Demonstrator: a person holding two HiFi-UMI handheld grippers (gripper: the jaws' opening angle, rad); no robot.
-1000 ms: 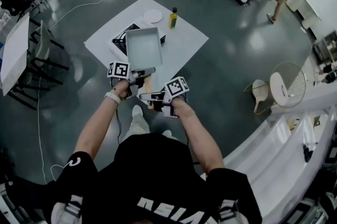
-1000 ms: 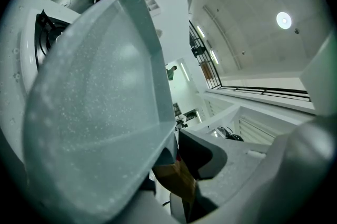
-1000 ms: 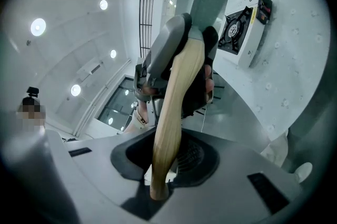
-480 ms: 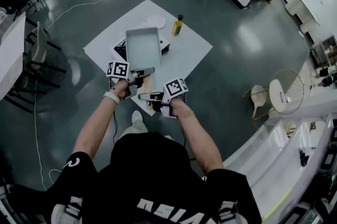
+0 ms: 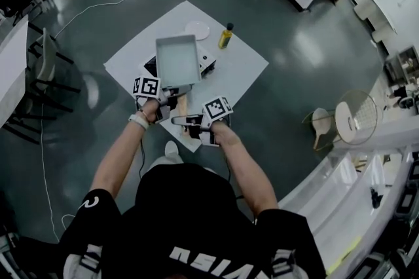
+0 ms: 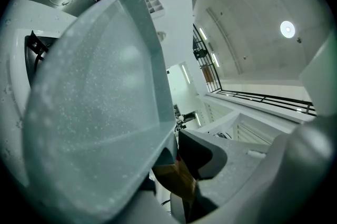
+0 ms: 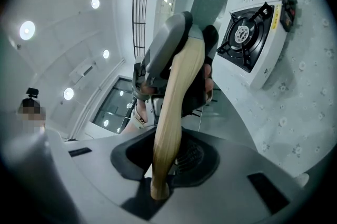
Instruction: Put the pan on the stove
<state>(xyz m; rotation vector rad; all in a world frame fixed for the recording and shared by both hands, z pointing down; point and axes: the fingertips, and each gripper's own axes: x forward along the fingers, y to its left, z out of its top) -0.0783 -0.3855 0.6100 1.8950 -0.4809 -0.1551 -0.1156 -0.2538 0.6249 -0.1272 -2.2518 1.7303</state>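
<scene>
With left gripper (image 5: 178, 92) and right gripper (image 5: 182, 120) both pinching the wooden handle (image 5: 183, 105), holds pan (image 5: 177, 58) above stove (image 5: 208, 63), covering more of it than before.

Open lab hall: glossy floor (image 5: 308, 68), scattered desks (image 5: 12, 68).

You have a white sheet (image 5: 245, 71) spread on the dark floor (image 5: 308, 55). Near its far corner lies a white plate (image 5: 196, 29). A yellow bottle (image 5: 225, 37) with a dark cap stands upright just beside the plate, by the sheet's far right edge. Dark-framed chairs (image 5: 46, 68) stand on the floor, well apart from the sheet's left corner.
</scene>
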